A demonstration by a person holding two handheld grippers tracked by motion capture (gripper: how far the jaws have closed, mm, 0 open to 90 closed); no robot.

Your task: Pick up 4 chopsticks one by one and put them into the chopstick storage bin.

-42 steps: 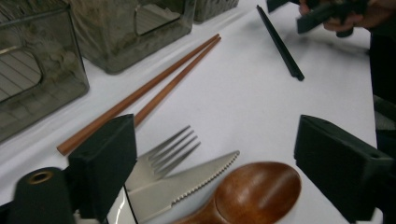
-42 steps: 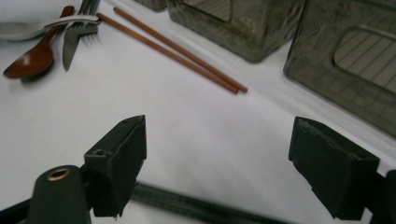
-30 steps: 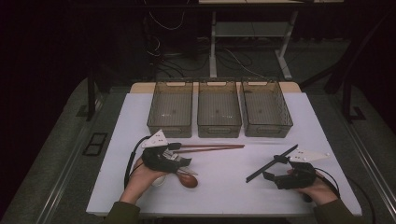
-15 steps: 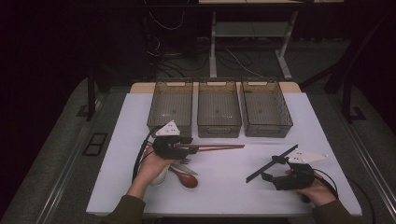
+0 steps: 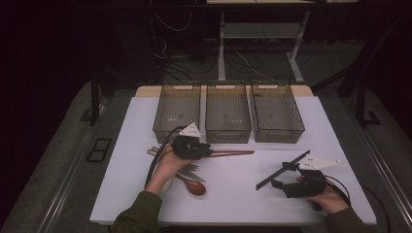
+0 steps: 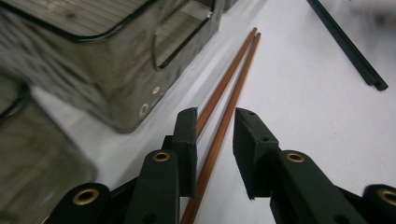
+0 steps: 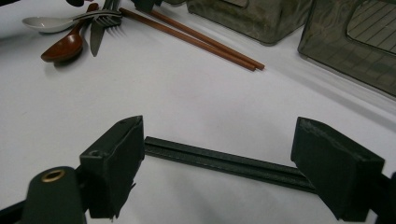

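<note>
A pair of brown chopsticks (image 5: 233, 153) lies on the white table in front of the bins. My left gripper (image 5: 206, 150) is down over their near end. In the left gripper view its jaws stand open a little way around the chopsticks (image 6: 233, 79), one stick running up the gap of the gripper (image 6: 215, 119). A long black stick (image 5: 284, 169) lies slantwise at the right. My right gripper (image 5: 278, 184) sits at its near end, wide open; the stick (image 7: 224, 164) crosses between the jaws of that gripper (image 7: 219, 128).
Three clear grey bins (image 5: 175, 133) (image 5: 228, 135) (image 5: 279, 136) stand in a row at the back. Under the left hand lie a brown spoon (image 5: 193, 186), a white spoon (image 7: 46, 22), a fork (image 7: 109, 18) and a knife (image 7: 95, 39).
My left gripper has moved away from the cutlery pile, forward and to the right, onto the brown chopsticks. The right gripper has barely shifted.
</note>
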